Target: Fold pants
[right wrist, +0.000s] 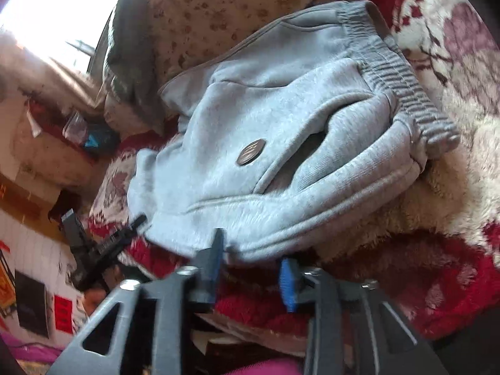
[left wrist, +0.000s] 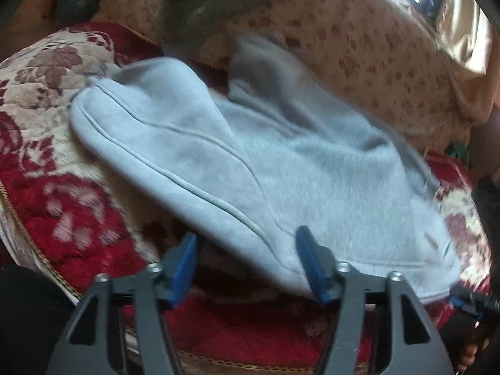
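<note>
Light grey sweatpants (left wrist: 237,162) lie folded over on a red and cream floral blanket (left wrist: 62,206). My left gripper (left wrist: 247,256) is open, its blue pads on either side of the pants' near folded edge, low over the blanket. In the right wrist view the pants (right wrist: 281,143) show a ribbed waistband (right wrist: 403,84), a pocket slit and a round brown badge (right wrist: 251,152). My right gripper (right wrist: 253,265) is open at the pants' near hem, holding nothing. The left gripper also shows in the right wrist view (right wrist: 103,243), at the pants' left corner.
A beige flowered cushion (left wrist: 368,72) and a dark grey cloth (left wrist: 200,9) lie behind the pants. A bright window (right wrist: 47,9) is at the far side. A wall with red papers (right wrist: 62,312) is low on the left in the right wrist view.
</note>
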A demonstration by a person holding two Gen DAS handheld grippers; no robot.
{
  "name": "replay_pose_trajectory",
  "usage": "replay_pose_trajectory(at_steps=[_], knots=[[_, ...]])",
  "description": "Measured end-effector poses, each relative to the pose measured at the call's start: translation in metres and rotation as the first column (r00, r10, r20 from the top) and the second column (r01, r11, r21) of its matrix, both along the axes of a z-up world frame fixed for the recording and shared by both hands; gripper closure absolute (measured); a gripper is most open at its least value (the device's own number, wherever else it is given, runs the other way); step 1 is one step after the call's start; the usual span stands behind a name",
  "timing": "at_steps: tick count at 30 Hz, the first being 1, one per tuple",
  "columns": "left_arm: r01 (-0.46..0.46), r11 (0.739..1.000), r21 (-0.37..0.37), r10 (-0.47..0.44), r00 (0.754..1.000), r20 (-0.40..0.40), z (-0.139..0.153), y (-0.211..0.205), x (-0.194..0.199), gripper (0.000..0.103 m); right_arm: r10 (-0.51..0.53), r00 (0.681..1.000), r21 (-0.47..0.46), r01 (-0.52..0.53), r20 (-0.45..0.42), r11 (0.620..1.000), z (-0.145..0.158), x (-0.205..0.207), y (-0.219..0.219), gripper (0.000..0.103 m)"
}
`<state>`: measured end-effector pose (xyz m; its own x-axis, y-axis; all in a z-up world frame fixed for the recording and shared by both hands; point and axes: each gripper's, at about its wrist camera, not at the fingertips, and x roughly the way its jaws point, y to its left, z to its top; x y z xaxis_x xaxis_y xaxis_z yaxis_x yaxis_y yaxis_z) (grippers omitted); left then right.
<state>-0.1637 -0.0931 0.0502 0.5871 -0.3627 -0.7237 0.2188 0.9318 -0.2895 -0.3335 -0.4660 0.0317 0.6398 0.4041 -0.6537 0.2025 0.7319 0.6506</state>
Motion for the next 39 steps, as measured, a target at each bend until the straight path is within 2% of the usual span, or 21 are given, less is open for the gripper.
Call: replay_pose_trajectory(at_steps=[1,2,6,11,16,21,26,30,32,34,36,39], knots=[[-0.023,1.000,0.000,0.023,1.000,0.007,0.004,0.008,0.002,0.034,0.020,1.000,-0.008,-0.020,0.002,1.000,0.005,-0.002,0.003,0.033],[-0.049,0.999,0.003,0.049,0.999,0.014,0.007,0.015,0.005,0.030,0.041,0.999,-0.015,-0.040,0.005,0.999,0.009,-0.003,0.005,0.030],[-0.150,0.989,0.012,0.150,0.989,0.005,0.016,0.049,0.025,0.028,0.177,0.984,-0.104,-0.175,0.015,0.979,0.029,0.003,0.037,0.029],[-0.290,0.955,0.056,0.291,0.956,-0.025,0.018,0.098,0.059,0.028,0.351,0.931,-0.166,-0.331,0.105,0.929,0.053,0.045,0.096,0.025],[-0.387,0.920,0.063,0.390,0.920,-0.031,0.014,0.141,0.084,0.028,0.478,0.869,-0.156,-0.458,0.129,0.875,0.046,0.121,0.173,0.025],[-0.433,0.900,0.047,0.436,0.894,-0.107,0.001,0.169,0.119,0.028,0.547,0.828,-0.167,-0.526,0.125,0.834,0.041,0.184,0.229,0.025],[-0.453,0.890,0.054,0.456,0.880,-0.133,-0.009,0.182,0.148,0.028,0.560,0.812,-0.180,-0.534,0.164,0.826,0.062,0.250,0.257,0.023],[-0.465,0.884,0.046,0.466,0.871,-0.154,-0.017,0.187,0.165,0.028,0.580,0.801,-0.213,-0.546,0.149,0.810,0.076,0.327,0.291,0.018],[-0.467,0.883,0.043,0.467,0.869,-0.162,-0.021,0.188,0.172,0.028,0.602,0.788,-0.276,-0.555,0.126,0.784,0.077,0.368,0.317,0.018],[-0.469,0.882,0.044,0.469,0.867,-0.169,-0.025,0.187,0.179,0.026,0.645,0.760,-0.319,-0.593,0.080,0.739,0.068,0.403,0.345,0.018],[-0.470,0.882,0.047,0.471,0.867,-0.167,-0.030,0.187,0.183,0.021,0.664,0.747,-0.356,-0.614,0.027,0.705,0.055,0.426,0.365,0.018],[-0.470,0.881,0.062,0.474,0.870,-0.138,-0.033,0.184,0.189,0.020,0.701,0.712,-0.399,-0.654,-0.037,0.643,0.031,0.455,0.395,0.018]])
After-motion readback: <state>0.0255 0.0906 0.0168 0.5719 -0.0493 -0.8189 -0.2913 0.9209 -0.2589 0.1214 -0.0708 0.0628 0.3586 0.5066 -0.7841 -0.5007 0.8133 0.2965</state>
